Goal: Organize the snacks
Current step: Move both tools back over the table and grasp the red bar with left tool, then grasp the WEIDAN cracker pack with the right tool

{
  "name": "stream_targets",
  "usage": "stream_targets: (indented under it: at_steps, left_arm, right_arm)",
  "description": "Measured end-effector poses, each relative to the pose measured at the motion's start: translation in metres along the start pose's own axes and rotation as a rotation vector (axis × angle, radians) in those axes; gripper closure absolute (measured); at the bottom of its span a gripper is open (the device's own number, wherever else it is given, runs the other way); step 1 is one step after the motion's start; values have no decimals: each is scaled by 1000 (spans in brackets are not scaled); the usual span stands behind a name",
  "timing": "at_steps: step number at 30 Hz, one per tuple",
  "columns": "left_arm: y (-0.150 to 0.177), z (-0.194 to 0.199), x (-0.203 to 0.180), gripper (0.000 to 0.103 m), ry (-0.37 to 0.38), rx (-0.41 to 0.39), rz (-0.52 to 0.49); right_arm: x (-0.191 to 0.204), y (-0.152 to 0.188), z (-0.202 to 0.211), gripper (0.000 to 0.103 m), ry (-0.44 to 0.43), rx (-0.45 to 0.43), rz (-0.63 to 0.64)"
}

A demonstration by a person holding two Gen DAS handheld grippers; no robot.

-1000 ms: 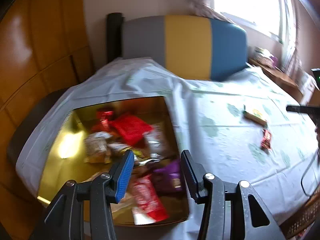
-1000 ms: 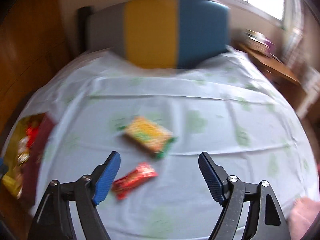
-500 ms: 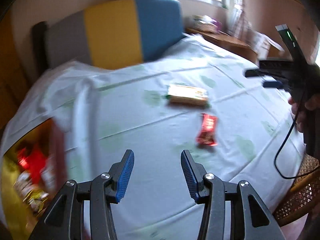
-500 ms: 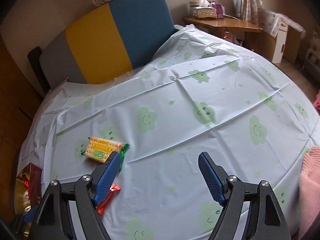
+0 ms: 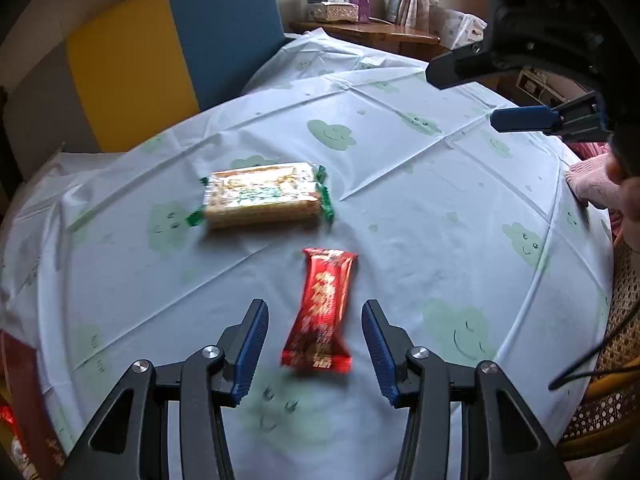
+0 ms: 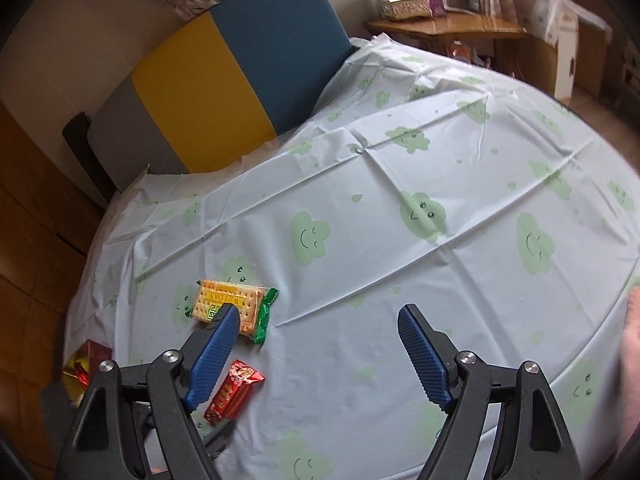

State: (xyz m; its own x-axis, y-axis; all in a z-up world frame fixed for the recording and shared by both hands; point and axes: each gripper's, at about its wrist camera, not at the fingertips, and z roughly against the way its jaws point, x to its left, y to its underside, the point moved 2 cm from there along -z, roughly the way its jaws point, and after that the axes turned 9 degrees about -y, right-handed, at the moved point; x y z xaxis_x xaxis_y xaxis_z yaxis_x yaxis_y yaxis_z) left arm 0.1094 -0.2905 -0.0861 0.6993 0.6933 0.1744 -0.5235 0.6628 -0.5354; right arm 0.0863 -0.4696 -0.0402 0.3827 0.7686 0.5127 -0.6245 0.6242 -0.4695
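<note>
While your left gripper (image 5: 314, 346) points down at the table, its blue fingers (image 5: 250, 346) stand apart with the red snack bar (image 5: 322, 312) lying lengthwise in the gap between them. Neither pad touches the wrapper, so you are holding nothing with it. The bar lies flat on the pale tablecloth (image 5: 420, 216) with its green smiling clouds, and it looks a little blurred in the left wrist view.

Just beyond the bar, the cracker packet (image 5: 264, 194) with green ends lies crosswise on the cloth, near the bar but not touching it.

Your right gripper (image 6: 320, 354) hangs over bare cloth with its jaws wide and nothing between them. Seen from its camera, the cracker packet (image 6: 232, 306) sits partly behind the tip of the left-hand finger, and the red snack bar (image 6: 234, 392) lies below it, beside that same finger. In the left wrist view the right gripper (image 5: 480, 96) shows at the upper right, well above the table.

At the far left edge of the table, the red and gold box (image 6: 82, 364) shows a few wrapped snacks inside; only a corner of it is in view. Behind the table stands a chair back (image 6: 228, 68) in grey, yellow and blue.
</note>
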Motion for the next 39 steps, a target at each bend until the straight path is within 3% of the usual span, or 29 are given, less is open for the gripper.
stream_targets:
  at_steps: [3, 4, 5, 6, 13, 20, 26, 30, 34, 39]
  left_arm:
    - [-3, -17, -6, 55, -4, 34, -4]
    - [-2, -21, -5, 63, -5, 39, -1]
    - [-2, -21, -6, 78, -10, 11, 10]
    - [-1, -20, -6, 80, -14, 10, 18]
    - [30, 17, 22, 81, -54, -54, 169]
    - [88, 25, 74, 81, -142, -24, 340]
    - [107, 31, 69, 80, -179, -119, 282]
    - [112, 32, 78, 80, -134, -131, 326]
    - [107, 29, 76, 80, -124, -142, 339]
    - [110, 29, 81, 80, -91, -149, 366]
  right_arm:
    - [3, -1, 0, 21, 0, -3, 7]
    - [5, -1, 0, 21, 3, -6, 21]
    - [6, 0, 1, 21, 8, -8, 33]
    - [7, 0, 1, 21, 10, -8, 41]
    - [23, 11, -14, 21, 17, 71, 149]
    - [46, 31, -33, 21, 35, 153, 304]
    - [64, 51, -43, 21, 0, 223, 404]
    - [91, 62, -53, 21, -19, 281, 522]
    - [118, 52, -78, 21, 6, 301, 680]
    - [121, 24, -125, 21, 46, 355, 751]
